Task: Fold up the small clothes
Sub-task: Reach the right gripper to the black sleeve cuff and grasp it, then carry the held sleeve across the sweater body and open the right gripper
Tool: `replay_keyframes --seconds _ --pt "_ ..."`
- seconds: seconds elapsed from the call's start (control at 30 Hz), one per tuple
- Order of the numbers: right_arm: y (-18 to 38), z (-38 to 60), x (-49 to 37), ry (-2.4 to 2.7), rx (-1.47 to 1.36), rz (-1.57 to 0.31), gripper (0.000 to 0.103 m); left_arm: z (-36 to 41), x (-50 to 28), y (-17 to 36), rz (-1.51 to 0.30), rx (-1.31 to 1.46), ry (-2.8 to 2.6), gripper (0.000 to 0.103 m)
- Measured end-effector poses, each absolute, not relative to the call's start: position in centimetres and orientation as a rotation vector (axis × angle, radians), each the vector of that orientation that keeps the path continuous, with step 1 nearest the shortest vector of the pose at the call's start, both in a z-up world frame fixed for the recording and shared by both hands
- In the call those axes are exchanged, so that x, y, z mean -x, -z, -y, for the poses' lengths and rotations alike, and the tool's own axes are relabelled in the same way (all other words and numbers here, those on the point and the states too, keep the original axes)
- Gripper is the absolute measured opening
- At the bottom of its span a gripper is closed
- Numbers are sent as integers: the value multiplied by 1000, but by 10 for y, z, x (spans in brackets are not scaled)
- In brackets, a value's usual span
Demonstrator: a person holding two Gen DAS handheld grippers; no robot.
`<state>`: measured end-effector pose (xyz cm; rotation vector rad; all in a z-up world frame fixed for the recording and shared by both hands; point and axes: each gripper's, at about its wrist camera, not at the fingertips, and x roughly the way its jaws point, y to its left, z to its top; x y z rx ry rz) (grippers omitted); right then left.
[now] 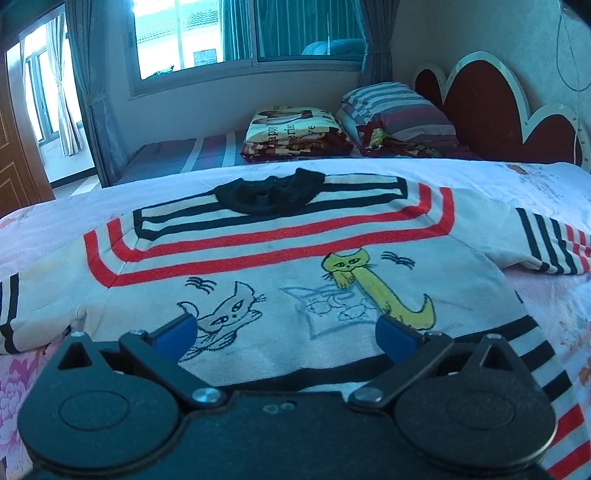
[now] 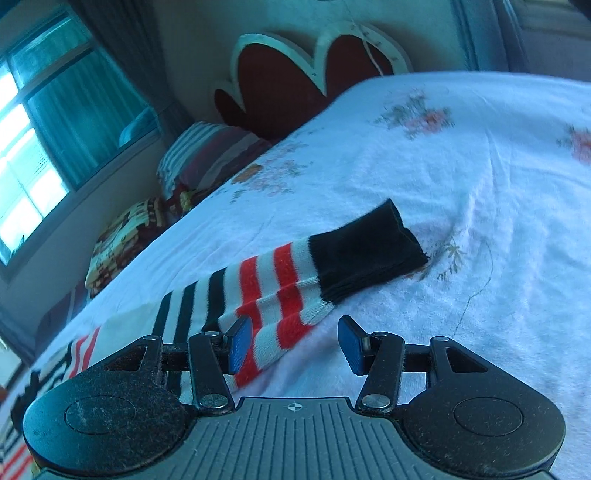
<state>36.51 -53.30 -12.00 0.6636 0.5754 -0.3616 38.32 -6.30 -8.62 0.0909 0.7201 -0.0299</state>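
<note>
A small white sweater (image 1: 280, 266) with red and black stripes, cat drawings and a black collar (image 1: 269, 194) lies flat, front up, on the bed. My left gripper (image 1: 286, 334) is open wide, just above the sweater's striped bottom hem, holding nothing. In the right wrist view the sweater's right sleeve (image 2: 266, 288) stretches out on the sheet and ends in a black cuff (image 2: 365, 251). My right gripper (image 2: 295, 341) is open and low over the sleeve's lower edge. Its left pad (image 2: 240, 341) is over the red stripes and its right pad (image 2: 351, 343) is over the sheet.
The bed has a white floral sheet (image 2: 461, 166). A folded blanket (image 1: 295, 131) and striped pillows (image 1: 399, 110) lie beyond it on a second bed, by a red headboard (image 1: 491, 110). A window (image 1: 240, 33) and a doorway are behind.
</note>
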Motion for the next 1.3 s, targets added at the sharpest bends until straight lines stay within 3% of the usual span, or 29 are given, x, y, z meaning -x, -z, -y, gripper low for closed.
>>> replay_keyframes --seconds 0.23,0.3,0.4,0.47,0.77,1.3 --pt "133 562 -371 359 -811 -534 52 60 -390 102 -762 -85 27 101" --pt "135 567 -373 366 -816 -532 41 61 -391 104 -766 -81 33 101" --pt "137 576 -376 390 -831 -529 16 59 -391 99 -754 -76 36 101" --pt "139 582 -377 393 -838 -529 7 54 -391 94 -746 -79 19 101" --pt "72 458 -405 205 -251 -505 7 -9 -388 85 -782 -47 -23 101" --pt "82 183 -428 -247 -165 -628 7 -104 -378 81 -757 39 -61 100"
